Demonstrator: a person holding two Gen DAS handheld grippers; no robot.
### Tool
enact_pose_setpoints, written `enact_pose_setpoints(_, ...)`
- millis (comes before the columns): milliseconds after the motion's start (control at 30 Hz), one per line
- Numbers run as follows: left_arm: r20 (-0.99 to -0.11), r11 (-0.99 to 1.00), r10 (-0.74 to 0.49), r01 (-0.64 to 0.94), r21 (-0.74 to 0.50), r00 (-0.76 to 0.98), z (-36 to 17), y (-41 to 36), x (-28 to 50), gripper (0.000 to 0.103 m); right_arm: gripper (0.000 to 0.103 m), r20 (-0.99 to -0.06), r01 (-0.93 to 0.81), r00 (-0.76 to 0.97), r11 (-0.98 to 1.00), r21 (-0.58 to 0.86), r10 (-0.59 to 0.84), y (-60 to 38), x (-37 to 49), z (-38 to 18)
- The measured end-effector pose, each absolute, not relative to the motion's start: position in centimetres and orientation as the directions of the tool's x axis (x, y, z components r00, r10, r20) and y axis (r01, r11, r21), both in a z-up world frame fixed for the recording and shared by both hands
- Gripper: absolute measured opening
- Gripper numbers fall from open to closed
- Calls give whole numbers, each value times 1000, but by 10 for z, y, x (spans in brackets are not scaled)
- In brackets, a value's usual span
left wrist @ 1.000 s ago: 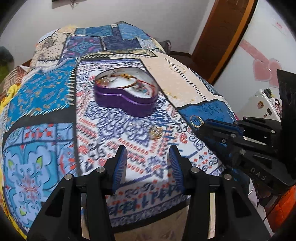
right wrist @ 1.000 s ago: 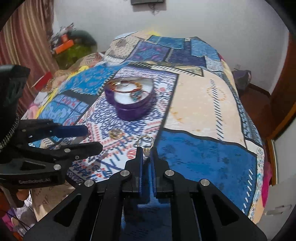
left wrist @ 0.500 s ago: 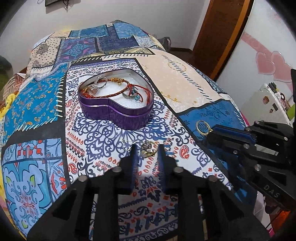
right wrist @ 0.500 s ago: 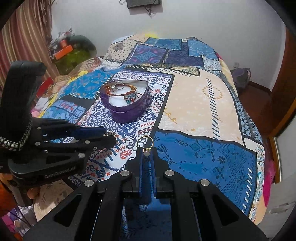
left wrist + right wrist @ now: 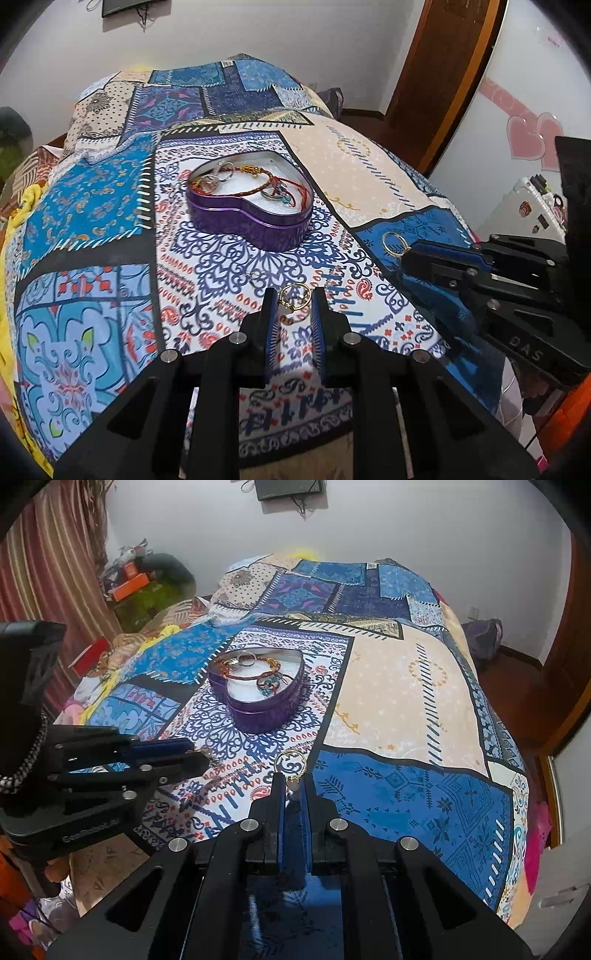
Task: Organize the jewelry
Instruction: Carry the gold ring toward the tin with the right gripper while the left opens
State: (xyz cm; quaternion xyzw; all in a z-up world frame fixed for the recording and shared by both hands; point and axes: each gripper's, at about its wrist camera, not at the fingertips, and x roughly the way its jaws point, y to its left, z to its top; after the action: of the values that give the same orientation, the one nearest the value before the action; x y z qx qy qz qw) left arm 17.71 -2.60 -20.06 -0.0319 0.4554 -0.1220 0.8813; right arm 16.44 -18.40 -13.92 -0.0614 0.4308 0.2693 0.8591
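The left gripper (image 5: 294,301), wide apart a second ago, is now clamped on a gold ring (image 5: 293,295) at lower centre, lifted off the bedspread (image 5: 110,206). The right gripper (image 5: 293,784) stays pinched on its gold ring with a pale stone (image 5: 290,766). The purple heart tin (image 5: 251,218) sits mid-frame, above them.

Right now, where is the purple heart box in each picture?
Left wrist view: the purple heart box sits a little above the middle, beyond the left tongs.
Right wrist view: the purple heart box sits above and left of the middle, beyond the right tongs.
Shared landmark: the white-and-blue swirly patch of the bedspread under the box.
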Motion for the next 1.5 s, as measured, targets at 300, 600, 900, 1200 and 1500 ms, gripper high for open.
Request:
enact_pose_setpoints(300, -813, 975, -218, 156, -158, 540, -206, -4, 159, 17, 7, -769, -531, 486, 839, 118, 416, -172, 160, -134)
enact_pose_setpoints(600, -825, 981, -193, 107, -161, 530, -214, 16, 149, 17, 7, -772, -536, 483, 837, 113, 414, -162, 159, -134)
enact_pose_setpoints(900, -835, 979, -201, 87, -182, 512, -217, 24, 145, 17, 7, -773, -548, 475, 829, 113, 420, -157, 156, -134)
enact_pose_setpoints(1200, -817, 982, -181, 140, -124, 548, -202, 8, 147, 18, 7, -775, -548, 468, 828, 122, 425, -156, 156, -136)
enact_pose_setpoints(1500, -828, 989, -125, 132, -62, 547, -213, -2, 162, 18, 7, -776, -540, 468, 832, 129, 424, -161, 157, -136)
